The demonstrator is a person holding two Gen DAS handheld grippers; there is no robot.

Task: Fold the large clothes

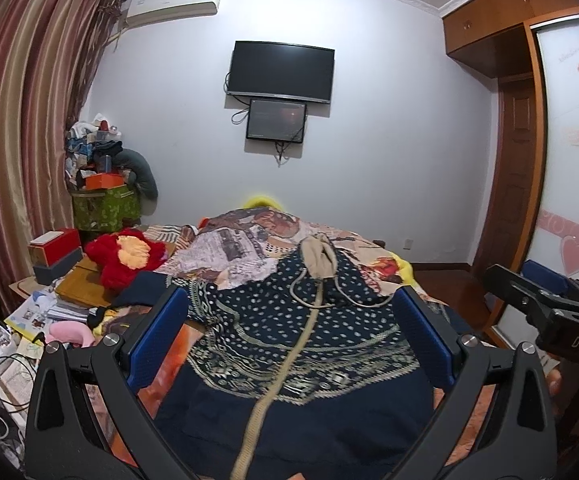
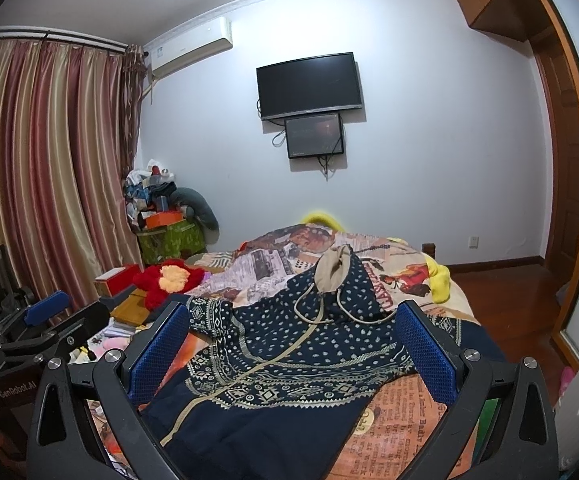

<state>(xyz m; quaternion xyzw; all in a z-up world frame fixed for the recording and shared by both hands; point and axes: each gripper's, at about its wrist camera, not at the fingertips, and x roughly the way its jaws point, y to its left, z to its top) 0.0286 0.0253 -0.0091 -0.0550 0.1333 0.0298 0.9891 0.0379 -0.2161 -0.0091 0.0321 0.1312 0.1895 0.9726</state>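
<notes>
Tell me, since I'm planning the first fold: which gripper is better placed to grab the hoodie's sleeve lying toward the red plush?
Left. The left gripper hangs open nearer the hoodie sleeve; the right gripper faces the opposite edge.

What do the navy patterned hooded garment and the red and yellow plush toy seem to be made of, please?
The navy patterned hooded garment looks like soft matte knit or fleece: it drapes in loose folds, with beige lining and cord drawstrings. The red and yellow plush toy appears to be fuzzy synthetic pile, judging by its shaggy outline.
</notes>
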